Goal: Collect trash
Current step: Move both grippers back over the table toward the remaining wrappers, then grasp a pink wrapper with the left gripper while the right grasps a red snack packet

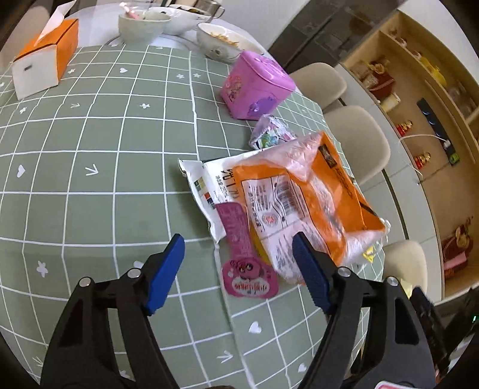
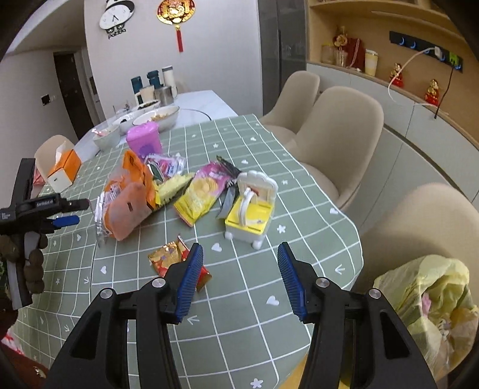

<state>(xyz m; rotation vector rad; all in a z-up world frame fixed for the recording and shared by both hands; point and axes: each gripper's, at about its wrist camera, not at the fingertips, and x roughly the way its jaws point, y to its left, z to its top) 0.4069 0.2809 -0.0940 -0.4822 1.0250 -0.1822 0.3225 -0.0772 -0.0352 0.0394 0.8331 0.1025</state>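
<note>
Snack wrappers lie on a green checked tablecloth point(image 1: 89, 143). In the left wrist view my left gripper point(image 1: 239, 248) is open, its jaws on either side of a pink label wrapper point(image 1: 239, 239) that lies against an orange and white bag point(image 1: 302, 203). A small purple packet point(image 1: 269, 133) lies beyond. In the right wrist view my right gripper point(image 2: 238, 263) is open and empty above the tablecloth point(image 2: 254, 314). A red and gold wrapper point(image 2: 170, 257) lies beside its left finger. The orange bag point(image 2: 125, 206), a yellow and pink chip bag point(image 2: 200, 191) and my left gripper point(image 2: 64, 221) show further off.
A pink lidded box point(image 1: 257, 80), an orange tissue box point(image 1: 45, 57) and bowls point(image 1: 140, 25) stand at the table's far end. A toy chair point(image 2: 251, 209) stands near the wrappers. Beige chairs point(image 2: 338, 140) line the right side. A yellow trash bag point(image 2: 428, 305) sits at lower right.
</note>
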